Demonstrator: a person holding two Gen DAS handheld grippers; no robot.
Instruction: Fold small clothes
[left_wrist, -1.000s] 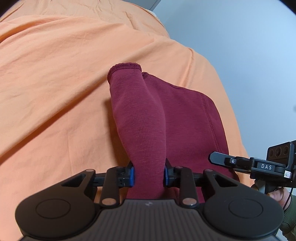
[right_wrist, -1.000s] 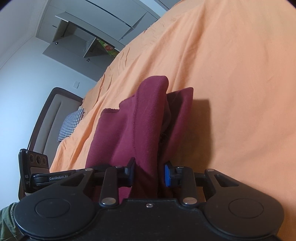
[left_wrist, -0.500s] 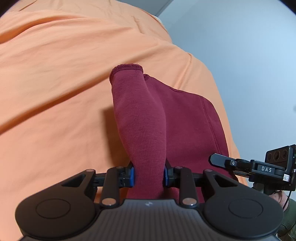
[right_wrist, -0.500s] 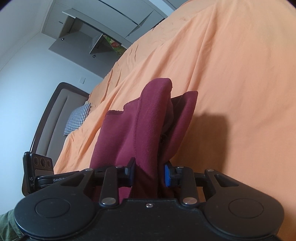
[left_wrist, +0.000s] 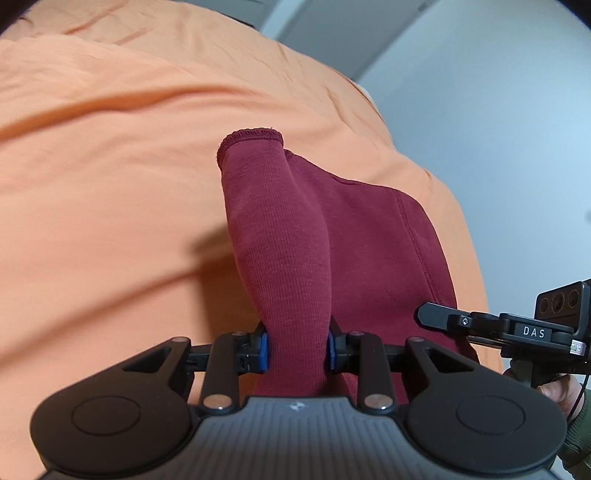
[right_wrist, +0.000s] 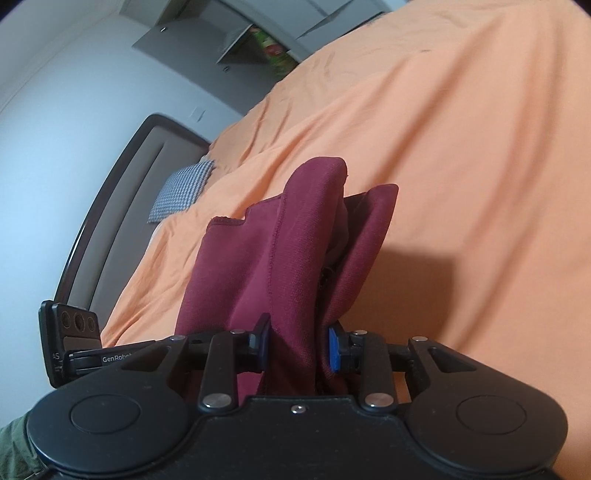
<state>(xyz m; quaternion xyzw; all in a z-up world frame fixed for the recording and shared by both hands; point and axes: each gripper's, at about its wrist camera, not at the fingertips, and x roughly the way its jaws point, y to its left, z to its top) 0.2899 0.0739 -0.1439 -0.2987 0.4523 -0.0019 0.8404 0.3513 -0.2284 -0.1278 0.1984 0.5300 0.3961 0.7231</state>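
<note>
Garment (left_wrist: 332, 236), maroon, hangs lifted over the orange bed (left_wrist: 110, 177), stretching away from both tools: left tool (left_wrist: 297, 349) clenched on its ribbed cuff end, right tool (right_wrist: 297, 349) clenched on the other bunched corner.

Finely ribbed matt maroon knit on the garment (left_wrist: 284, 236), overlocked at the 12 o'clock cuff. Soft, creased matt orange cotton-like bedsheet (left_wrist: 110, 192). Matt black plastic gripper bodies, blue rubbery pads (right_wrist: 334, 356), small bright metal rivets.
</note>
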